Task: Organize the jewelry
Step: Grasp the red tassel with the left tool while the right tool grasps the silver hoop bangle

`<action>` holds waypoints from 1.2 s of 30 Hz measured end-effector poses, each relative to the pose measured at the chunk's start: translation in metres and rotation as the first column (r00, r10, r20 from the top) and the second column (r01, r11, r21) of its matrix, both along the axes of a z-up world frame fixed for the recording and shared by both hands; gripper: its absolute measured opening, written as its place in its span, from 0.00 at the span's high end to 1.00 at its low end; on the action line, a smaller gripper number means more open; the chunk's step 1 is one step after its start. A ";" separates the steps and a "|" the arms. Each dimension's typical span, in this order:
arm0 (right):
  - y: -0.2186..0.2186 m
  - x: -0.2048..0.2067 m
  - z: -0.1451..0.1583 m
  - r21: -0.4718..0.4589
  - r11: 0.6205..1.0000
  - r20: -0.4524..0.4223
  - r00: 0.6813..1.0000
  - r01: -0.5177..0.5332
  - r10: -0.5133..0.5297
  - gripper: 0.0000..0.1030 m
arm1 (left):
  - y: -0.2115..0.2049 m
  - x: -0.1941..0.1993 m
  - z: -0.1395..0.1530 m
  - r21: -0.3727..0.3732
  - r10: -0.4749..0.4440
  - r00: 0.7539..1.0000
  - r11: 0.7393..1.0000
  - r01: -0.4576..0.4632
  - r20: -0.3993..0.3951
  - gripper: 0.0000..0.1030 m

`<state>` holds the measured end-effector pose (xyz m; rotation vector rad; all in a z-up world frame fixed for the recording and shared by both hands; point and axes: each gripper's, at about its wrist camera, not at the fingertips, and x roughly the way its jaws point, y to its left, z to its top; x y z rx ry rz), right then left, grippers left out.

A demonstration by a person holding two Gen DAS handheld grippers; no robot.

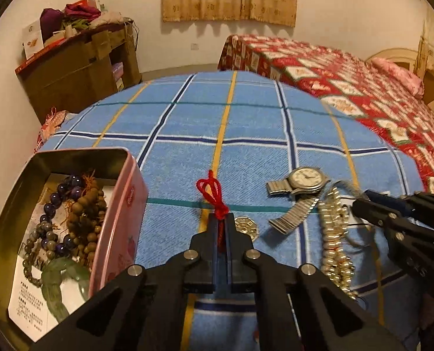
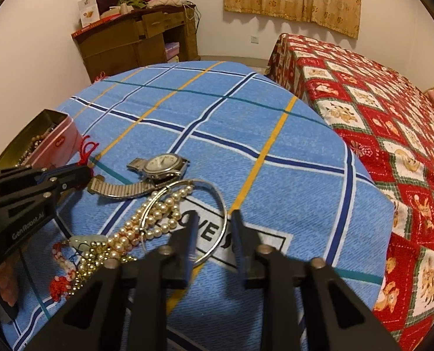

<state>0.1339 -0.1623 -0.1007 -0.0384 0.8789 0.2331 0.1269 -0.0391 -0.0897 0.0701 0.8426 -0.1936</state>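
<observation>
Now the left gripper (image 1: 221, 234) is clamped on the red cord (image 1: 214, 196). Next, carry it left into the tin (image 1: 123, 204). The right gripper (image 2: 214, 234) hangs empty, jaws apart.

Woven checked cloth (image 2: 246, 111) covers the tabletop; wristwatch (image 2: 161, 165) in polished metal; pearl necklace (image 2: 155, 219) glossy; tin box (image 1: 120, 204) with matt metal interior; red cord (image 1: 214, 193) of twisted yarn

A red cord (image 1: 214, 196) sticks up. A watch (image 1: 300, 180), pearls (image 2: 155, 222) and maybe a bangle (image 2: 217, 201) lie near the pink tin (image 1: 120, 219).
</observation>
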 end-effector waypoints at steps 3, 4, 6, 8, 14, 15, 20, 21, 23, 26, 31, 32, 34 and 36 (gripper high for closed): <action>-0.002 0.000 0.000 0.019 1.000 0.000 1.000 -0.001 0.001 0.90 | 0.002 -0.009 0.005 0.000 0.006 0.999 1.000 -0.006 0.032 0.98; -0.003 -0.001 0.001 0.025 1.000 0.005 1.000 0.001 -0.001 0.90 | 0.004 -0.011 0.006 -0.008 0.006 0.999 1.000 -0.006 0.037 0.98; -0.004 -0.002 0.002 0.034 0.999 0.015 1.000 0.003 -0.003 0.91 | 0.006 -0.016 0.009 -0.008 0.012 0.998 1.000 -0.011 0.055 0.98; -0.005 -0.005 0.004 0.042 0.999 0.031 0.999 0.004 -0.006 0.92 | 0.008 -0.021 0.013 -0.015 0.014 0.997 1.000 -0.013 0.070 0.98; -0.007 -0.005 0.006 0.049 0.999 0.038 0.999 0.019 -0.021 0.92 | 0.012 -0.032 0.023 -0.027 0.019 0.994 1.000 -0.016 0.110 0.98; -0.008 -0.005 0.006 0.049 0.998 0.042 0.999 0.025 -0.027 0.83 | 0.013 -0.033 0.024 -0.028 0.021 0.993 0.999 -0.018 0.115 0.98; -0.002 0.000 0.003 0.018 1.000 0.018 1.000 0.011 -0.011 0.58 | 0.012 -0.034 0.025 -0.028 0.017 0.993 1.000 -0.014 0.120 0.98; 0.000 0.001 0.002 0.005 1.000 0.012 1.000 0.003 -0.003 0.60 | 0.011 -0.035 0.024 -0.030 0.015 0.993 0.999 -0.012 0.119 0.98; 0.007 0.004 0.000 -0.027 1.000 -0.004 1.000 -0.014 0.014 0.63 | 0.011 -0.035 0.023 -0.031 0.013 0.993 0.999 -0.010 0.117 0.98; 0.016 0.002 -0.001 -0.083 0.996 0.004 0.999 -0.041 0.041 0.72 | 0.010 -0.036 0.023 -0.035 0.012 0.993 0.999 -0.008 0.114 0.98; 0.013 -0.007 0.002 -0.076 0.996 0.038 0.998 -0.047 0.050 0.96 | 0.013 -0.041 0.029 -0.044 0.010 0.992 0.999 -0.004 0.129 0.98; 0.009 -0.010 0.004 -0.055 0.998 0.050 0.998 -0.036 0.039 0.96 | 0.014 -0.043 0.031 -0.045 0.009 0.991 0.999 -0.003 0.135 0.98; 0.003 -0.014 0.007 -0.024 1.000 0.069 0.997 -0.020 0.022 0.95 | 0.015 -0.045 0.035 -0.049 0.010 0.989 0.999 -0.003 0.146 0.98; 0.001 -0.018 0.010 -0.006 1.000 0.089 0.996 -0.010 0.010 0.95 | 0.016 -0.048 0.039 -0.058 0.007 0.988 0.998 0.002 0.154 0.98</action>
